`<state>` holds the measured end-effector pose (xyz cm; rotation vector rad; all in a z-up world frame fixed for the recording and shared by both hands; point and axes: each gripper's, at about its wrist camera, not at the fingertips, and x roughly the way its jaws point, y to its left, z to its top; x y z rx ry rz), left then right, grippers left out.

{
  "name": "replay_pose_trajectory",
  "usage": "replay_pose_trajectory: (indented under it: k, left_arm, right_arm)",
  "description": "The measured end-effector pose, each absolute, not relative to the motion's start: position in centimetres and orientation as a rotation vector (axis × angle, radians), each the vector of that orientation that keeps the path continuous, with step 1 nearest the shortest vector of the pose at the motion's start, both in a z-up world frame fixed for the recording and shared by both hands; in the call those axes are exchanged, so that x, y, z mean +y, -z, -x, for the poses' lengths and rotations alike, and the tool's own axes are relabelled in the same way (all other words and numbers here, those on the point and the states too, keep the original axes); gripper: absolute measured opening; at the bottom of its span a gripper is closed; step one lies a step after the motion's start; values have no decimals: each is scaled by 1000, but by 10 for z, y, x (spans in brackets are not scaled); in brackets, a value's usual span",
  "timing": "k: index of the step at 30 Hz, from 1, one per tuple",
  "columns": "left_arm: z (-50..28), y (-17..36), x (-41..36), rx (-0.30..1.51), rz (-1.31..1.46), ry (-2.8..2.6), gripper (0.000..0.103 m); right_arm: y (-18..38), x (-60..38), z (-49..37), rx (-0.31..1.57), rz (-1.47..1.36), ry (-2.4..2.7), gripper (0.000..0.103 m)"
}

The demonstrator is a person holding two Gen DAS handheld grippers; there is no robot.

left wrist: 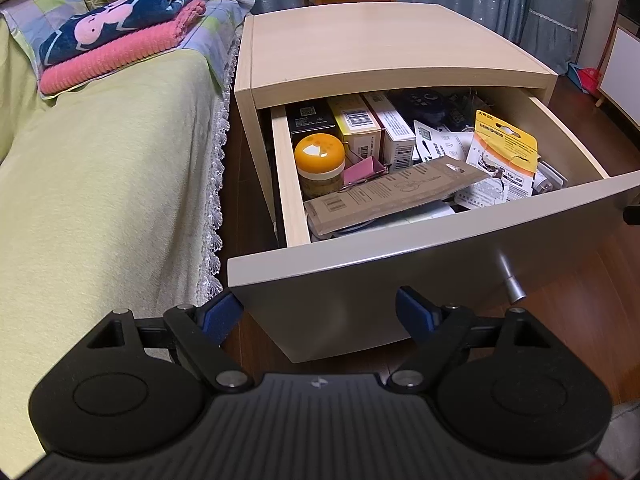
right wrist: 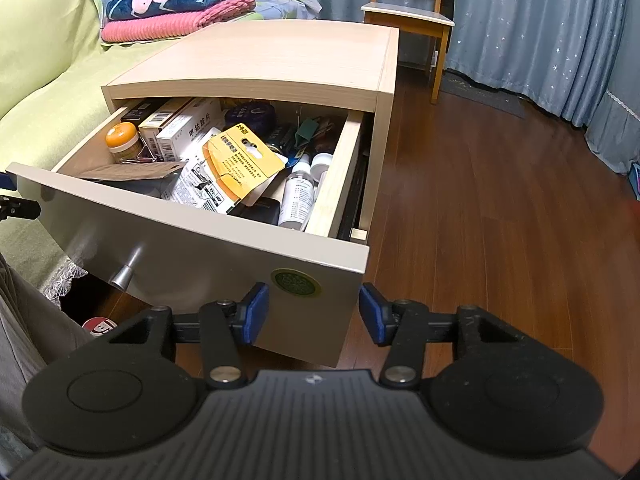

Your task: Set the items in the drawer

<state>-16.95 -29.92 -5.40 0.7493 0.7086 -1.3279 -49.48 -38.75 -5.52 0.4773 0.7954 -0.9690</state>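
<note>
- Hovering before drawer (left wrist: 400,248) front, left gripper (left wrist: 320,316): spread wide, empty.
- Pulled fully out, crammed; yellow card pack (right wrist: 244,164) riding high, judged likely to snag on closing.
- Facing drawer corner, right gripper (right wrist: 314,312): parted, empty.

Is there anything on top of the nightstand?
No, the nightstand top is bare wood; the clutter all sits down in the open drawer.
</note>
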Motion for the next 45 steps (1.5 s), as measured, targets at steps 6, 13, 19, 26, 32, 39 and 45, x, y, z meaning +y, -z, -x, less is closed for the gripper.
replay_pose_trajectory:
  k: [6,13,19,26,32,39,45]
  left_arm:
    - [169,54,-301,711,-743,1322,83]
    - [168,55,-299,712,-733,1319,82]
    - [169,55,-299,711,-734,1314,81]
    - [168,56,-299,714,-723,1308,80]
    - [167,56,-298,714,-721,1310,80]
    - [167,56,-297,714,-719,1309,80]
    - [166,55,-298,715,-719,1310,80]
  right_arm:
    - [55,-390,493,801,-477,971,46]
    - [55,-390,493,804,-477,974,46]
    - [55,-391,493,805,-478,975,46]
    - [55,-392,492,806,-476,976,46]
    - [56,-392,492,806,-476,976,46]
    - [56,-391,493,806,-478,976,46]
    - [57,-391,493,805,-478,977,46]
